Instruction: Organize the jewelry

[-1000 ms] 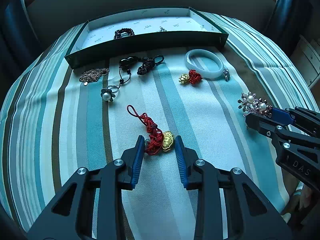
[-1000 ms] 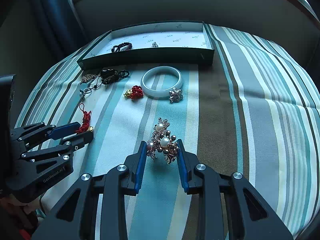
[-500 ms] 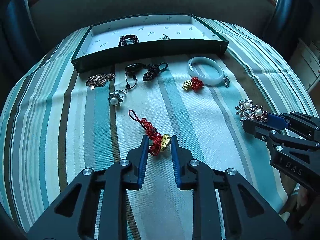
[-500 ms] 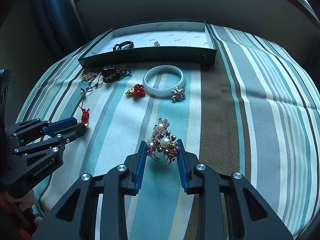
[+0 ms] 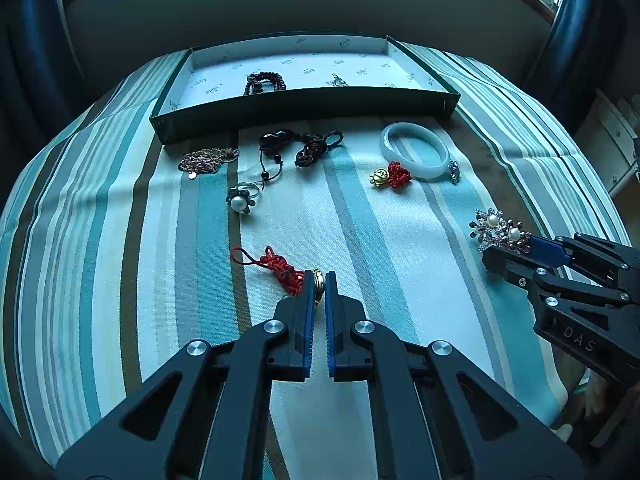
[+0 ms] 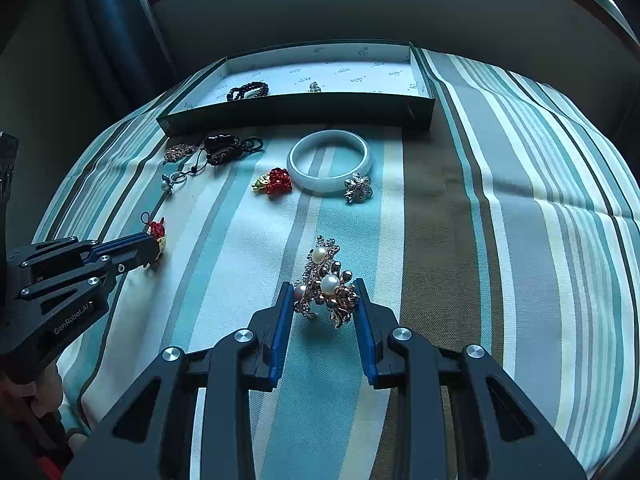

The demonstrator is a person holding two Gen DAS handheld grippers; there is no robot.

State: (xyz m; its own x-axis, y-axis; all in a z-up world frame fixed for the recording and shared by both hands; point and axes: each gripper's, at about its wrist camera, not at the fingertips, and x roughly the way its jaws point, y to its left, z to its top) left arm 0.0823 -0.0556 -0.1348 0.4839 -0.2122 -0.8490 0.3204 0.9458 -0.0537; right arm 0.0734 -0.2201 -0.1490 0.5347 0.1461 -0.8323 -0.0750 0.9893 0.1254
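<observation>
A red knotted tassel (image 5: 280, 266) with a gold charm (image 5: 318, 280) lies on the striped cloth. My left gripper (image 5: 318, 282) is shut on the charm, and the red cord trails out to the left. From the right wrist view the left gripper (image 6: 154, 246) sits at the left with the red knot at its tip. A pearl brooch (image 6: 324, 284) stands between the pads of my right gripper (image 6: 323, 292), which is shut on it, both pads touching its sides. The left wrist view shows the right gripper (image 5: 508, 248) at the right, on the brooch (image 5: 498, 230).
A dark green tray (image 5: 304, 108) at the back holds a beaded bracelet (image 5: 264, 82) and a small silver piece (image 5: 338, 80). In front of it lie a chain (image 5: 208, 158), black corded pendants (image 5: 276, 140), a pearl ring (image 5: 240, 200), a jade bangle (image 5: 416, 150), a red-and-gold charm (image 5: 392, 174) and a silver flower brooch (image 6: 358, 188).
My left gripper's jaws have come together on the gold charm, and the red cord has swung out to the left. The right gripper and its brooch have not moved.
</observation>
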